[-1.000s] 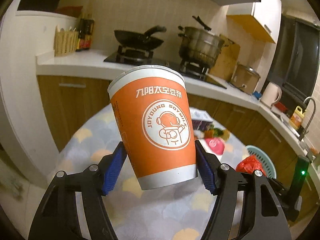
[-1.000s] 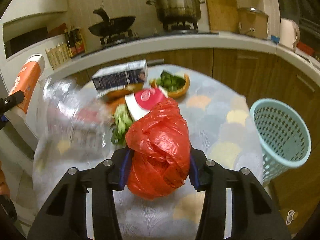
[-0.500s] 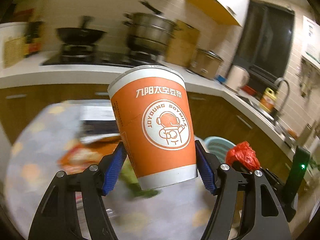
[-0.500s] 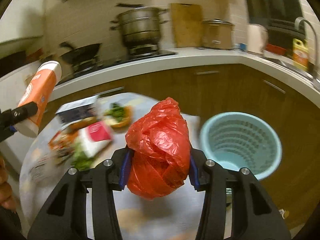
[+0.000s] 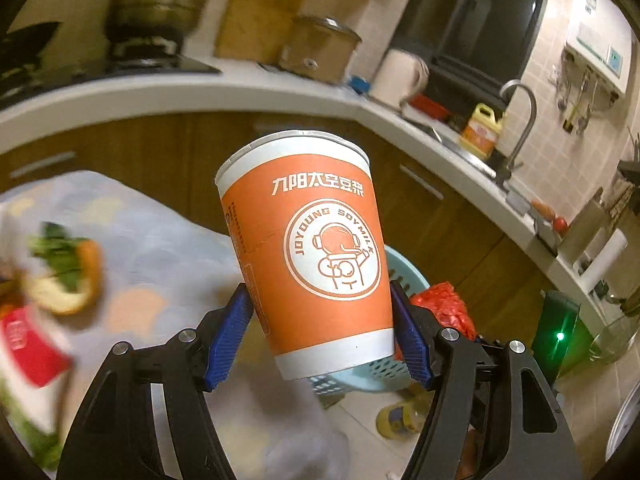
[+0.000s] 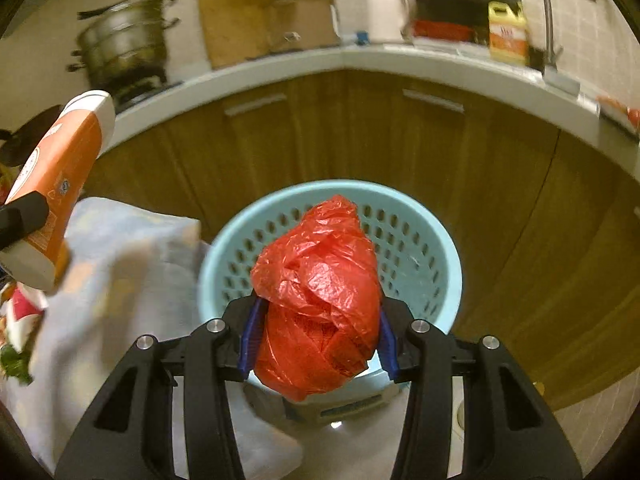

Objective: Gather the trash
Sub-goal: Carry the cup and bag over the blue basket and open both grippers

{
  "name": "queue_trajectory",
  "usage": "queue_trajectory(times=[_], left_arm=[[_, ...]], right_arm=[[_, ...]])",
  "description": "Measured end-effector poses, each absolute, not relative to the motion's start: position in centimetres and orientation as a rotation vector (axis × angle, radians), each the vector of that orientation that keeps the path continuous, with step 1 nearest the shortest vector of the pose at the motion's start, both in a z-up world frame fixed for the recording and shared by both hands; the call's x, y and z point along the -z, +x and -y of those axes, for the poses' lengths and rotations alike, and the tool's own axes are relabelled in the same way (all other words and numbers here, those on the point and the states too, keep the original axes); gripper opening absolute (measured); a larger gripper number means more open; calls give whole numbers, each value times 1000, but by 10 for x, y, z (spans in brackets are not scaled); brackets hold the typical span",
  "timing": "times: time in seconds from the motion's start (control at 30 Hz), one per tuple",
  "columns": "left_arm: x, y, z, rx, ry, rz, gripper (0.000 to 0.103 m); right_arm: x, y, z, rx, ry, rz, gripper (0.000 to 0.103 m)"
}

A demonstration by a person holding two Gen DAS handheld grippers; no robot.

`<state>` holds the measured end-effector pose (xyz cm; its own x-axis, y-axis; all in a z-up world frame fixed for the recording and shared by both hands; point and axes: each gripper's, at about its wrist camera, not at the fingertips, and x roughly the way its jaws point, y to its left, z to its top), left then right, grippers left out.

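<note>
Gripping an orange paper cup (image 5: 310, 252) low on its wall, the left gripper (image 5: 320, 336) has both blue pads (image 5: 226, 340) pressed against the cup's sides in the left wrist view. The cup stands rim up, tilted slightly to the left, clear of any surface. To its left lies the tabletop (image 5: 160, 240) under a pale patterned cloth, with blurred food scraps (image 5: 64, 268) and a red-and-white carton (image 5: 28, 348) at the left edge. Behind the cup's lower right side a light blue perforated basket (image 5: 404, 276) shows on the floor, with a red plastic bag (image 5: 444, 306) just right of it. A white kitchen counter (image 5: 248, 88) curves across the far side.

Right wrist view: the right gripper (image 6: 318, 340) pinches the crumpled red plastic bag (image 6: 320, 292) between its blue pads (image 6: 250, 344). The bag hangs directly over the open mouth of the basket (image 6: 416, 248), above its rim. The cloth-covered tabletop (image 6: 120, 272) edge sits just left of the basket. At far left the orange cup (image 6: 56, 184) appears, leaning right, held in a black finger (image 6: 22, 216) of the left gripper.
</note>
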<state>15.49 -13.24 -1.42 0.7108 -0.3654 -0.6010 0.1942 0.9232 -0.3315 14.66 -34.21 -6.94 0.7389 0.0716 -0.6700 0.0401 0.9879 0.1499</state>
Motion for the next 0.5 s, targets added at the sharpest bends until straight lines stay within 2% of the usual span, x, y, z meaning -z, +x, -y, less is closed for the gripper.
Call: queue_trajectory(times=[0.3, 0.4, 0.5], left_arm=[[64, 203, 174, 365, -243, -851, 66], [70, 211, 183, 375, -221, -878, 66], [75, 213, 188, 376, -193, -889, 66]], right_arm=[[107, 181, 364, -13, 202, -848, 48], [116, 184, 368, -11, 224, -862, 64], [119, 182, 372, -7, 246, -860, 65]])
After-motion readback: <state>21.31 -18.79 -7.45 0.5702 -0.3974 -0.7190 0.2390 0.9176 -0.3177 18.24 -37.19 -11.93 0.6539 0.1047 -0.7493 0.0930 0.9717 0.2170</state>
